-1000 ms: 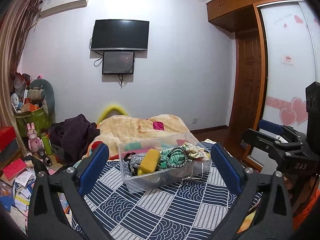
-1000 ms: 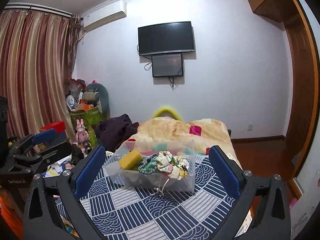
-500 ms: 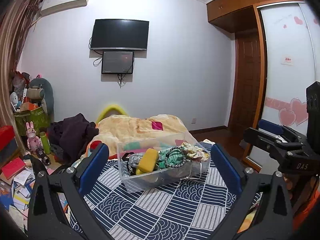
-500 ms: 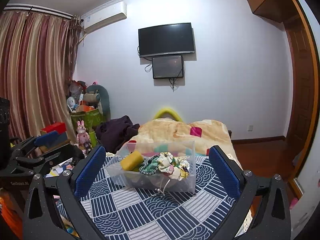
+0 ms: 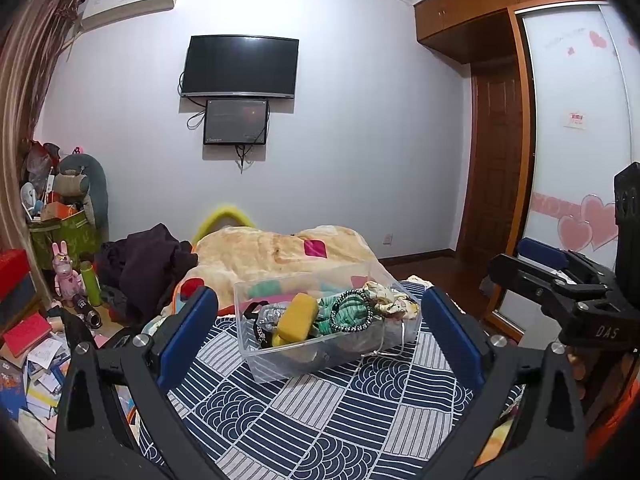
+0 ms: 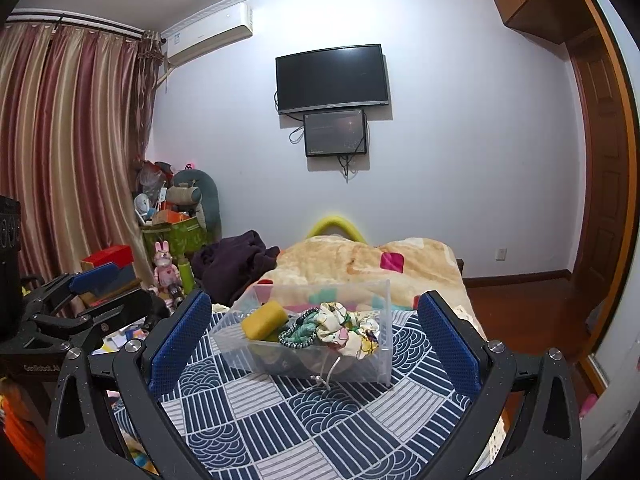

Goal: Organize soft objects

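Observation:
A clear plastic bin stands on the blue patterned bedspread. It holds a yellow sponge, a green scrunchie with dark beads, a floral scrunchie and other soft items. My left gripper is open and empty, held back from the bin. My right gripper is open and empty too. Each gripper shows in the other's view, the right one and the left one.
A beige blanket and dark clothes lie behind the bin. Toys, boxes and papers clutter the floor left of the bed. A wardrobe with a sliding door stands on the right.
Both views have shifted slightly; the bin sits a little differently in each frame. Both grippers stay open and empty.

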Tool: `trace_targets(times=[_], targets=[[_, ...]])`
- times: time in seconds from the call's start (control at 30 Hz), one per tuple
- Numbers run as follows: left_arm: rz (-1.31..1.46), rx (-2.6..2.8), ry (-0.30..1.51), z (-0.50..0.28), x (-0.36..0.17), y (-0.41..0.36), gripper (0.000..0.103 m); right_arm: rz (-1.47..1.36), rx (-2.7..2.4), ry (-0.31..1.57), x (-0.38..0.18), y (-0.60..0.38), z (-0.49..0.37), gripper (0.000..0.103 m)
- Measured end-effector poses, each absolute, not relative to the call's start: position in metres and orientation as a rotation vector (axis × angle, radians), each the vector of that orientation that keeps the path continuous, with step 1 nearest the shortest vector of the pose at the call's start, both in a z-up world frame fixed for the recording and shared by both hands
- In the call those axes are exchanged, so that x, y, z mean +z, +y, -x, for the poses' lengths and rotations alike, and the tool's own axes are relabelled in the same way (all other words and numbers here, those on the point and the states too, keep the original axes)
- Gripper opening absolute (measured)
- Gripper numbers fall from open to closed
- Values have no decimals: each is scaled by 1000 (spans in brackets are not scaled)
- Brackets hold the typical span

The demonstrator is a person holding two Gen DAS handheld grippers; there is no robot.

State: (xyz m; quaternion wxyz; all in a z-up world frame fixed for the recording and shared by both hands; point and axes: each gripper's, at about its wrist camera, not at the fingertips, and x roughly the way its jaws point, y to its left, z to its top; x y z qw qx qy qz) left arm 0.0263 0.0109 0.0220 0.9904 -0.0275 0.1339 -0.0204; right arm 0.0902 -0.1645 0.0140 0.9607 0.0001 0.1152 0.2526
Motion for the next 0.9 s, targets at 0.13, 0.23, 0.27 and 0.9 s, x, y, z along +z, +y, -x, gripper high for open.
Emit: trace_targets(times=[0.13, 0.23, 0.27, 0.9], targets=[[51, -48, 272, -26, 21, 10, 103, -5, 513, 236, 14, -164, -90, 103], [45, -48, 269, -26, 21, 10, 103, -6, 511, 235, 14, -164, -88, 103], [46, -49, 269, -26, 21, 10, 103, -5, 512, 235, 14, -164, -88, 103], [78, -60, 280, -29, 21, 13, 103, -10, 508, 236, 13, -165, -87, 103]])
